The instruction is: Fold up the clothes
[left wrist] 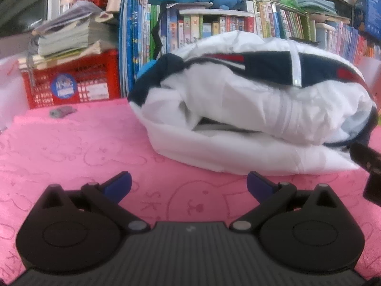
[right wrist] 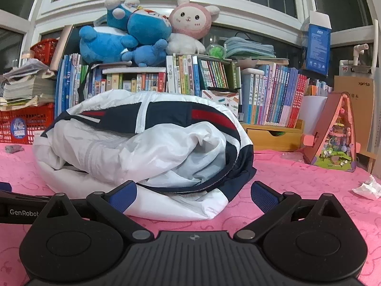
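Note:
A white jacket with navy and red stripes (left wrist: 250, 109) lies bundled in a rough fold on the pink cloth (left wrist: 83, 147). In the left wrist view my left gripper (left wrist: 189, 187) stands open just short of the bundle's near edge, nothing between its blue pads. The right gripper's black body shows at that view's right edge. In the right wrist view the same jacket (right wrist: 142, 147) fills the middle. My right gripper (right wrist: 194, 196) is open, its jaws spread around the bundle's near lower edge without pressing it. The left pad (right wrist: 123, 196) sits against the white fabric.
Behind the jacket stand a bookshelf row (right wrist: 214, 81), plush toys (right wrist: 133, 33) and a red crate (left wrist: 71, 81) with stacked papers. A pink toy house (right wrist: 335, 133) and a crumpled tissue (right wrist: 368, 187) lie to the right. A small grey scrap (left wrist: 60, 112) lies at the far left.

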